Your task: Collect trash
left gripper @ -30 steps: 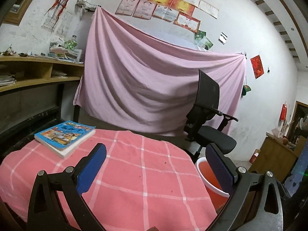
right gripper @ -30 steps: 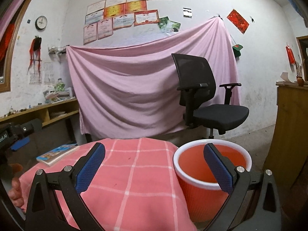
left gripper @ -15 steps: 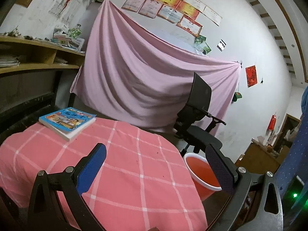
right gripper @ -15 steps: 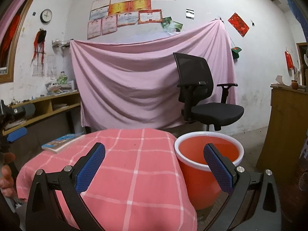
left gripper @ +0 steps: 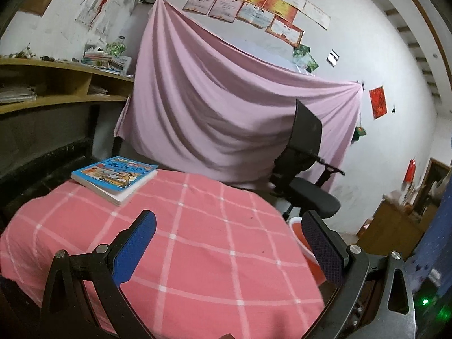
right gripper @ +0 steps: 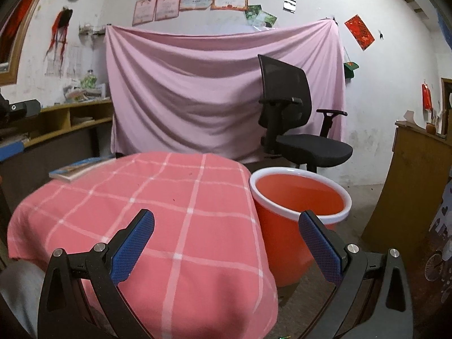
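orange plastic with a white rim marks the trash bucket (right gripper: 299,197), which stands on the floor touching the right edge of the table draped in a pink checked cloth (right gripper: 158,209). no loose trash can be made out on the cloth; only a few dark specks are seen, too small to identify. a blue-covered book (left gripper: 114,176) lies at the far left corner. the left gripper (left gripper: 228,250) is held with its jaws wide apart and empty above the cloth, and the right gripper (right gripper: 226,243) is likewise spread and empty, between the table edge and the bucket. the bucket is judged light, rigid and smooth-walled, so it would best be gripped at the rolled rim. any scraps would probably be light and crushable, to be pinched gently at the middle.
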The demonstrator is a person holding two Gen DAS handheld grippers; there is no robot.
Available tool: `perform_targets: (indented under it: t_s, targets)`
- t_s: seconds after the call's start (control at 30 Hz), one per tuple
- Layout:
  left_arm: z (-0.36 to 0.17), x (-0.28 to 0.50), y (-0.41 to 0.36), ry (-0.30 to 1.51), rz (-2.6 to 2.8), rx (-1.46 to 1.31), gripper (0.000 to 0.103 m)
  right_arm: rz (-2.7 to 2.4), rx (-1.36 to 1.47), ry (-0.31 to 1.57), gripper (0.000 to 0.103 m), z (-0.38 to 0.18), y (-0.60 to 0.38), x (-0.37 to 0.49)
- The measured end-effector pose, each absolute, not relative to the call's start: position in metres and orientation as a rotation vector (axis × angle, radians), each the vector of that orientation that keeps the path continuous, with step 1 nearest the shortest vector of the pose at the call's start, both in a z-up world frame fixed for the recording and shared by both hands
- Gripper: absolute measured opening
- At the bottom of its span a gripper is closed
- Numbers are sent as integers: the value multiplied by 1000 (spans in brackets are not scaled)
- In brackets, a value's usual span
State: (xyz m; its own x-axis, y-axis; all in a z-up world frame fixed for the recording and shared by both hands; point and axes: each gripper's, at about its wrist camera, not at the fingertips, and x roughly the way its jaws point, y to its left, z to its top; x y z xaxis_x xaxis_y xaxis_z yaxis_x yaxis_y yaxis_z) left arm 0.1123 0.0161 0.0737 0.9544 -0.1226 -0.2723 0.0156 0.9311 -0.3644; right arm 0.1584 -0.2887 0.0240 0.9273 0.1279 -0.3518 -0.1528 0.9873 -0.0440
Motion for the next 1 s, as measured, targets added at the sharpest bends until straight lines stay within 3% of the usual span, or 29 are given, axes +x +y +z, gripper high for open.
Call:
perform_targets:
  t_s: [1.0]
  targets:
    - [14,35,-16,273,-37,-72,101,145,62,238,103,47,-304,66]
